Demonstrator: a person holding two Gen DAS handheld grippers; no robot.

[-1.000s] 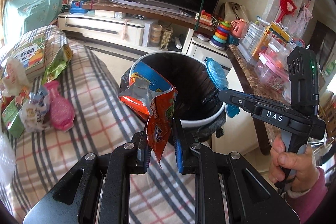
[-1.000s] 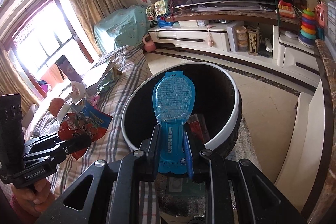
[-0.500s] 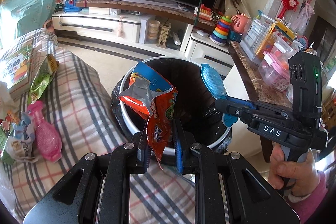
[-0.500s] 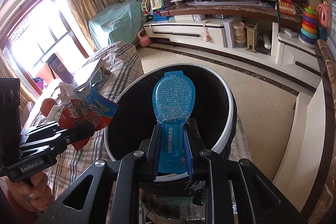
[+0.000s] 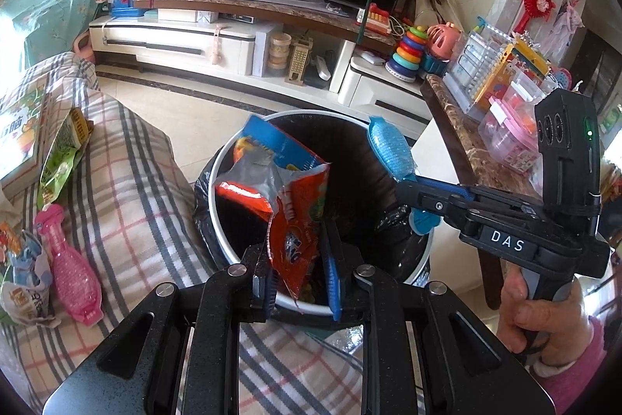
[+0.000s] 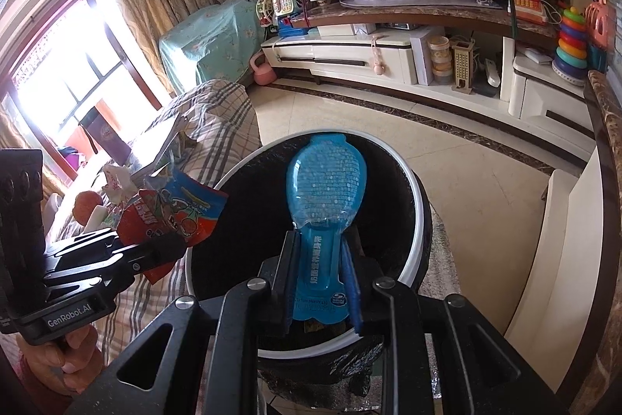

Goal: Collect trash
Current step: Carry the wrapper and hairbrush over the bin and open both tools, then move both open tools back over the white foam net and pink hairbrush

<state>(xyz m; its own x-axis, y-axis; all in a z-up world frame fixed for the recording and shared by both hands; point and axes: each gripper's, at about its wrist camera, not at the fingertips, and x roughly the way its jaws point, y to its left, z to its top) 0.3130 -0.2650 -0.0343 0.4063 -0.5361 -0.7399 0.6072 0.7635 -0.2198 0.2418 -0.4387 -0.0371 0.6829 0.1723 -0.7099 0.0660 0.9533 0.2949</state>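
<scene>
holding both pieces over the bin (image 5: 217,181), my left gripper (image 5: 297,267) pinching the orange wrapper (image 5: 295,220) in its jaws, my right gripper (image 6: 320,279) pinching the blue packet (image 6: 326,181), i'd spread each pair only once its piece hangs inside the bin's rim.

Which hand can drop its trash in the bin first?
Right, probably. The right tool holds the blue pouch squarely over the bin; the left tool's orange wrapper hangs nearer the rim.
</scene>
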